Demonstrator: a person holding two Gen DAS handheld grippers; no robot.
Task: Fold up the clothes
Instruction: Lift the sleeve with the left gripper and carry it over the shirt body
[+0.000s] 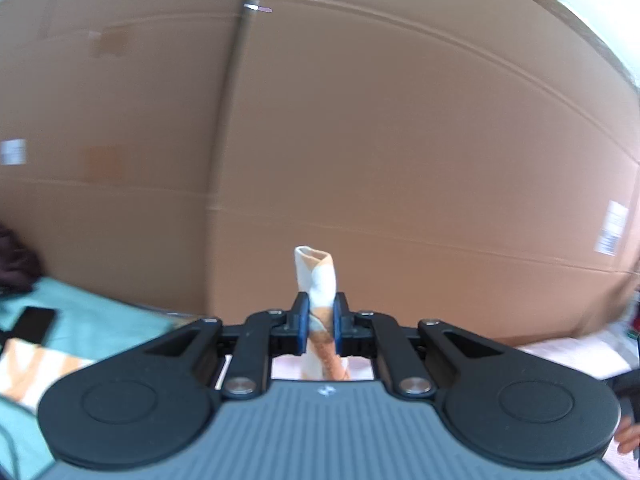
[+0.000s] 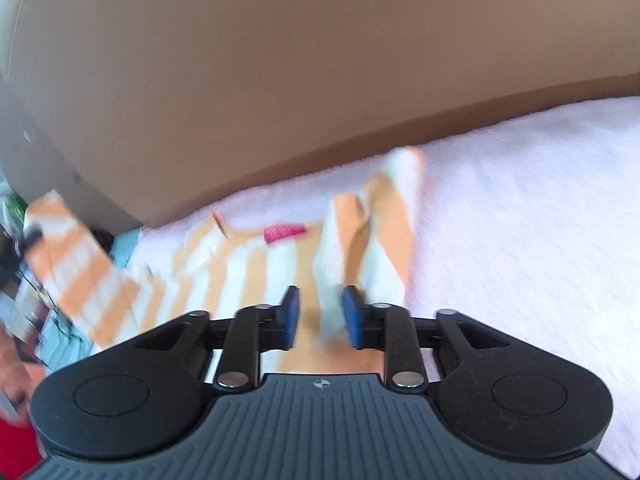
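Note:
An orange and white striped garment (image 2: 248,268) lies spread on a white fleece blanket (image 2: 520,220), with a pink label (image 2: 284,233) at its neck. In the left wrist view my left gripper (image 1: 320,320) is shut on a bunched fold of that striped garment (image 1: 316,276), which sticks up between the blue pads. My right gripper (image 2: 320,316) hovers open just above the garment, a raised fold of cloth showing between its pads. One end of the garment (image 2: 60,240) is lifted at the far left.
A large cardboard box wall (image 1: 360,120) fills the background close ahead. A black phone (image 1: 34,326) lies on a light teal sheet (image 1: 100,316) at the left. A dark bundle (image 1: 16,264) sits at the far left. A hand (image 1: 630,436) shows at the right edge.

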